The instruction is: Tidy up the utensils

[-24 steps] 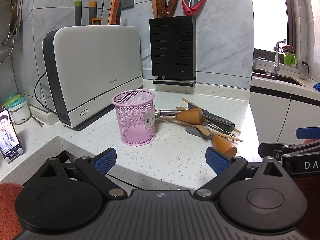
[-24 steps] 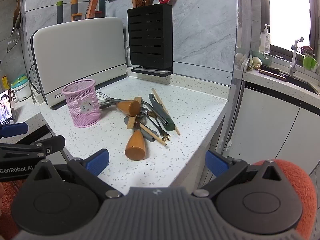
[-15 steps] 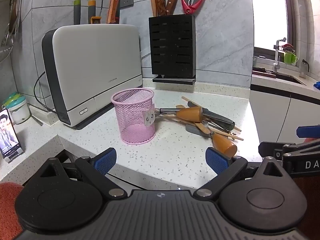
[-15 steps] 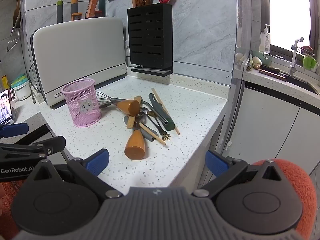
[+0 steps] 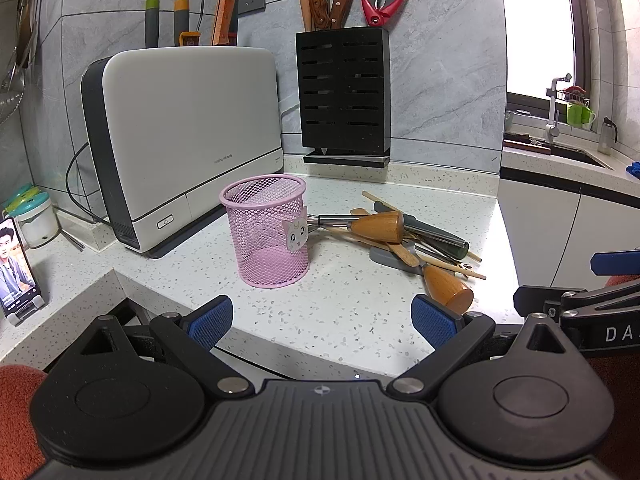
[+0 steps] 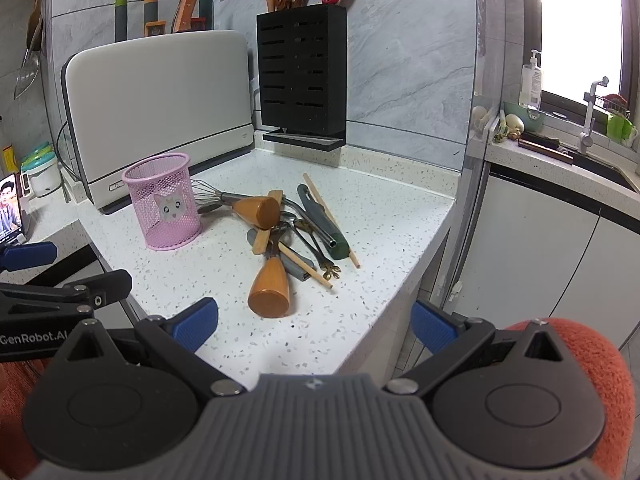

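An empty pink mesh cup [image 5: 266, 230] with a cat sticker stands upright on the speckled counter [image 5: 344, 312]; it also shows in the right wrist view [image 6: 164, 200]. Right of it lies a pile of utensils [image 5: 408, 240]: two wooden-handled tools [image 6: 269, 284], a whisk [image 6: 208, 194], a dark green peeler [image 6: 324, 220], chopsticks and metal spoons. My left gripper [image 5: 322, 318] is open and empty, held before the counter's front edge. My right gripper [image 6: 314, 320] is open and empty, just short of the nearest wooden handle.
A white appliance [image 5: 184, 128] and a black knife block [image 5: 344, 96] stand at the back wall. A phone [image 5: 16, 264] and a small jar [image 5: 38, 220] sit far left. The counter ends in an edge at right [image 6: 436, 232]; a sink [image 6: 592, 152] lies beyond.
Both grippers have drifted slightly closer to the counter. Nothing on the counter has moved.
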The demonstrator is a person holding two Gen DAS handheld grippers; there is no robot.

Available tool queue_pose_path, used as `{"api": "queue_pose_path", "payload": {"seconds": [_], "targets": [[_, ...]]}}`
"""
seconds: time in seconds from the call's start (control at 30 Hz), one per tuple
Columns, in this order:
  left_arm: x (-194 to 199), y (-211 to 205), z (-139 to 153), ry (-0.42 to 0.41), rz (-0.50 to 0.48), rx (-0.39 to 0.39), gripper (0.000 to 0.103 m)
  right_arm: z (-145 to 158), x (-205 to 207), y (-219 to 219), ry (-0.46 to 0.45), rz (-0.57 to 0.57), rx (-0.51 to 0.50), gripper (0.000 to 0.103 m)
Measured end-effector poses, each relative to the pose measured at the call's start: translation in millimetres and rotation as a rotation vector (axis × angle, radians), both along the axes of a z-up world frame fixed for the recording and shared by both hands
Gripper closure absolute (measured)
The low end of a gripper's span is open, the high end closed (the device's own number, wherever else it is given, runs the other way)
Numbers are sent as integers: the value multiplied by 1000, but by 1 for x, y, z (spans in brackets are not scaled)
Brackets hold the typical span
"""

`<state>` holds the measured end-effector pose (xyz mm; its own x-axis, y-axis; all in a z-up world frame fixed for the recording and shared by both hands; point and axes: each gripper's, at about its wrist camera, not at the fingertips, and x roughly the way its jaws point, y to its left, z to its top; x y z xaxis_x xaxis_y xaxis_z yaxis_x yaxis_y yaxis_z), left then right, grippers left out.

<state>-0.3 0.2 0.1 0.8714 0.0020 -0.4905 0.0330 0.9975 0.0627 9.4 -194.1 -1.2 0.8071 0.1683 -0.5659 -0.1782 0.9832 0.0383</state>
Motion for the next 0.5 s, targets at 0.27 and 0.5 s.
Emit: {"api": "queue_pose_path", "payload": {"seconds": [0.27,0.5], "targets": [[-2,-8,-11,0,-4,1,0,-1,2,2,1,0,-1,3],[4,-11,-12,-1,-1,-1,0,-2,3,3,5,0,-4,3]]}}
